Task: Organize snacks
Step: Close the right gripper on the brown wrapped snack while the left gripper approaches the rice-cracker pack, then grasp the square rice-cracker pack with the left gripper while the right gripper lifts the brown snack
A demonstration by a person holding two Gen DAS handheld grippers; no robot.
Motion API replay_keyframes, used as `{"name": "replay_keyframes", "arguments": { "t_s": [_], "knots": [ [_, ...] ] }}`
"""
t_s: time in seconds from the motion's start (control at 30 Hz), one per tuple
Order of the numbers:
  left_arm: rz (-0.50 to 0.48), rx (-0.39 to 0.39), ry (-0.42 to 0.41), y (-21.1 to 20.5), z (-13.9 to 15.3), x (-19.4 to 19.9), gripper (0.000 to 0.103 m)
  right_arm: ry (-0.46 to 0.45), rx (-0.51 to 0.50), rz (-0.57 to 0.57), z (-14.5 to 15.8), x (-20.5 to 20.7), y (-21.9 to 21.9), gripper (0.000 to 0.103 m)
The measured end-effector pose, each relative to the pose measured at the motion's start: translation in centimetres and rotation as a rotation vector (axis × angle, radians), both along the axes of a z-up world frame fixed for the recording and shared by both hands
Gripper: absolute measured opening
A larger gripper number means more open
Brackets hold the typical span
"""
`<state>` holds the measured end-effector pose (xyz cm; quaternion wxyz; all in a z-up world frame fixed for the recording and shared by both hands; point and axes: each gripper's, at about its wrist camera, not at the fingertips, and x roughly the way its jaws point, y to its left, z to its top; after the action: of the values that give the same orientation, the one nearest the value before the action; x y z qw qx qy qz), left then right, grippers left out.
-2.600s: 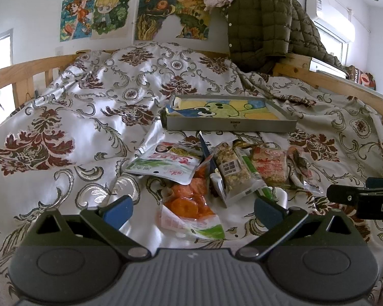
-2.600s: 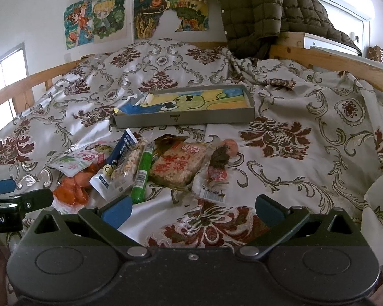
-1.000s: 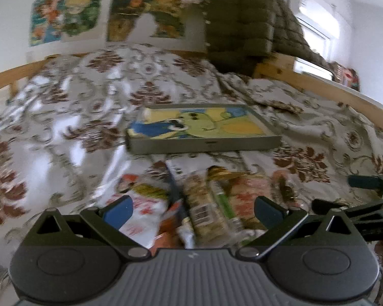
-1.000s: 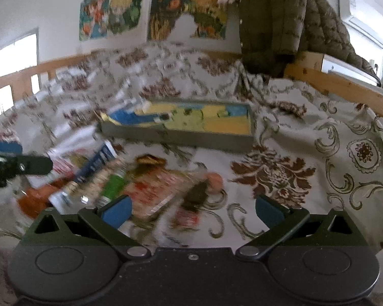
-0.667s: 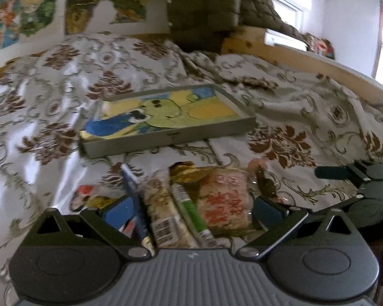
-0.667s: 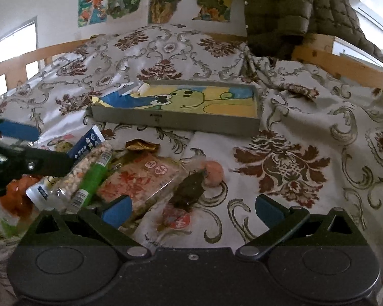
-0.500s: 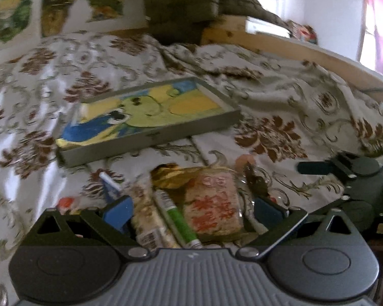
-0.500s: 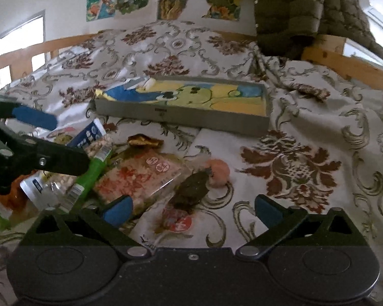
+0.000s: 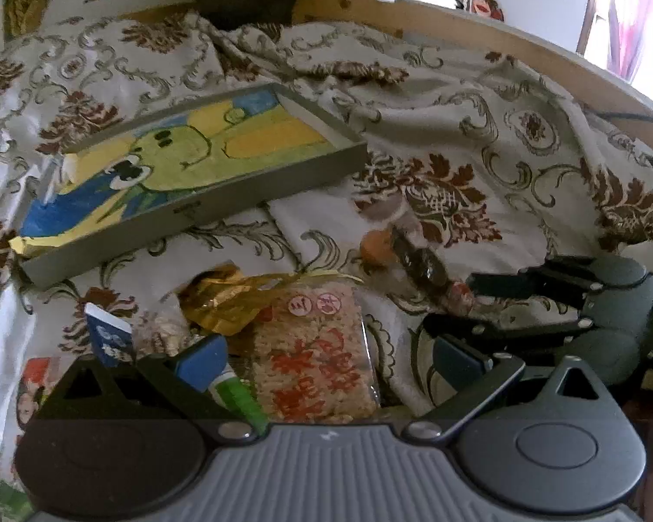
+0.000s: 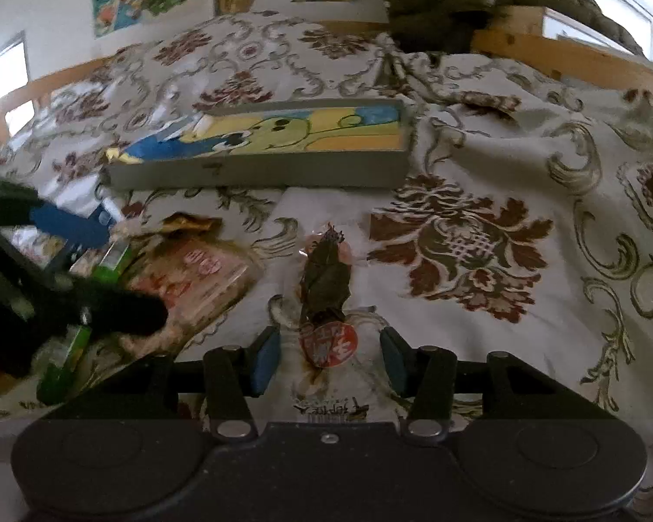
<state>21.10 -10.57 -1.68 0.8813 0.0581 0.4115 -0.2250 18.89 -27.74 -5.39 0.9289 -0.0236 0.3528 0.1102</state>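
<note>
We see right gripper (image 10: 328,365) just been closing, jaws partly closed around clear snack pouch (image 10: 326,304) on bedspread (image 10: 479,304), pads not clearly pressing, left gripper (image 9: 326,359) spread wide over rice-cracker pack (image 9: 318,361), grey tray (image 10: 257,169) behind

Glossy satin bedspread (image 10: 479,165); clear, shiny plastic snack packets (image 9: 318,348); matt grey tray (image 10: 257,169); bare wooden bed rail (image 9: 457,21).

Bed w/ floral cover (image 10: 457,239): tray (image 10: 257,169), snack packs (image 9: 318,348).
</note>
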Motion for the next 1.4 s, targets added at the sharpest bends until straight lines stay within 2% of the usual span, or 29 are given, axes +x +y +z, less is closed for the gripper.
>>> {"name": "replay_keyframes", "arguments": {
  "t_s": [0.17, 0.37, 0.47, 0.8, 1.0, 1.23, 1.4],
  "knots": [
    [-0.014, 0.021, 0.038, -0.5, -0.9, 1.0, 0.101, 0.018, 0.039, -0.020, 0.2, 0.4, -1.2, 0.052],
    [0.006, 0.029, 0.077, -0.7, -1.9, 2.2, 0.092, 0.037, 0.089, -0.054, 0.3, 0.9, -2.5, 0.053],
    [0.031, 0.022, 0.086, -0.9, -2.3, 2.6, 0.092, 0.036, 0.096, -0.041, 0.3, 0.8, -2.5, 0.053],
    [0.088, 0.063, 0.108, -1.3, -2.3, 2.1, 0.079, 0.031, 0.116, 0.032, 0.5, 0.6, -1.7, 0.052],
    [0.106, 0.105, 0.126, -2.1, -2.9, 2.7, 0.078, 0.035, 0.112, 0.035, 0.0, 1.0, -1.4, 0.054],
    [0.142, 0.095, 0.136, -1.9, -3.2, 3.2, 0.078, 0.034, 0.180, -0.006, -0.5, 2.3, -2.4, 0.068],
    [0.133, 0.103, 0.140, -1.8, -2.9, 2.5, 0.076, 0.067, 0.207, -0.002, -0.9, 2.9, -2.7, 0.065]
  ]
}}
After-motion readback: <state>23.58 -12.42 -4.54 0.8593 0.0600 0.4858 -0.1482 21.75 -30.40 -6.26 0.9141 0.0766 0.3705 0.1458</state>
